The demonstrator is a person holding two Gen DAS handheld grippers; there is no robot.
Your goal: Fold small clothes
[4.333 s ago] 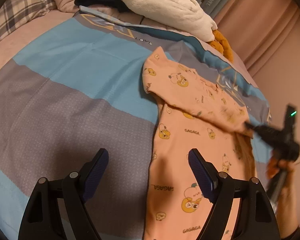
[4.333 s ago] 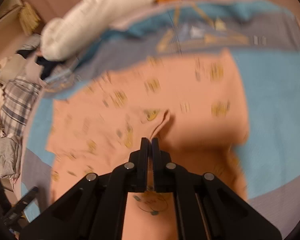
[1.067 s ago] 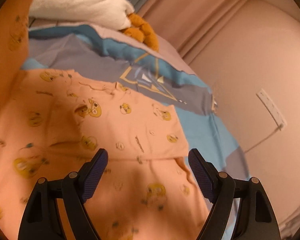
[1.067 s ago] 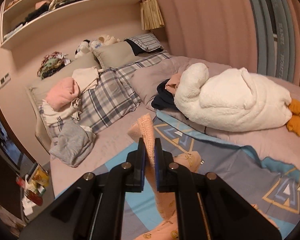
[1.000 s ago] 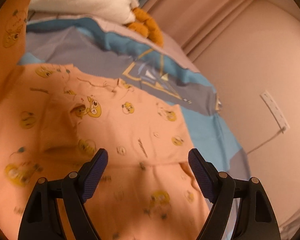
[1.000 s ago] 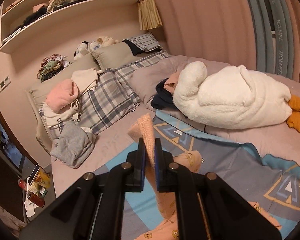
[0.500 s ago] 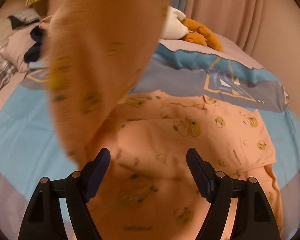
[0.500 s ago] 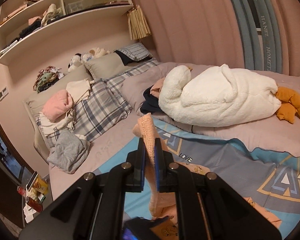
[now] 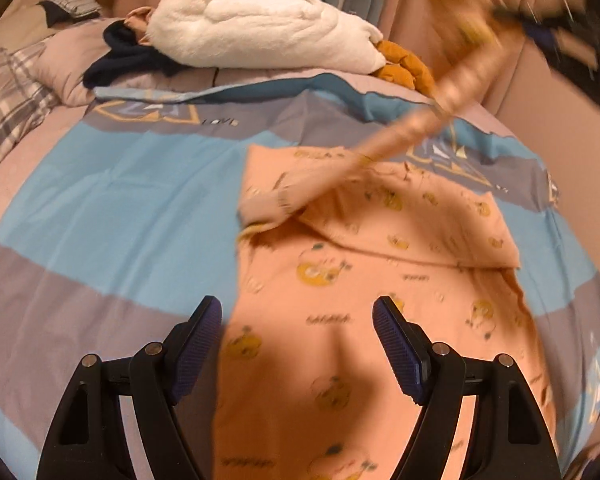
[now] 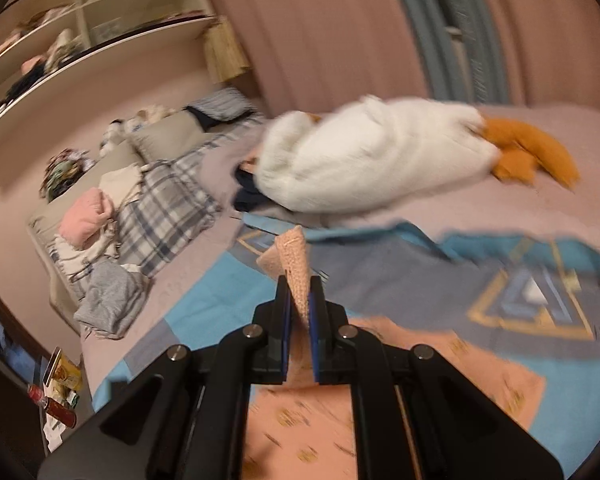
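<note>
The right gripper was clamped on the sleeve of the onesie; the left gripper hung above the onesie with jaws wide and nothing between them; the onesie lay on the quilt, its sleeve lifted, near the plush.

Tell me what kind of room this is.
Most likely a bedroom: a wide bed under a blue and grey cover, plaid pillows at its head, a white plush toy on it, and wall shelves above.
</note>
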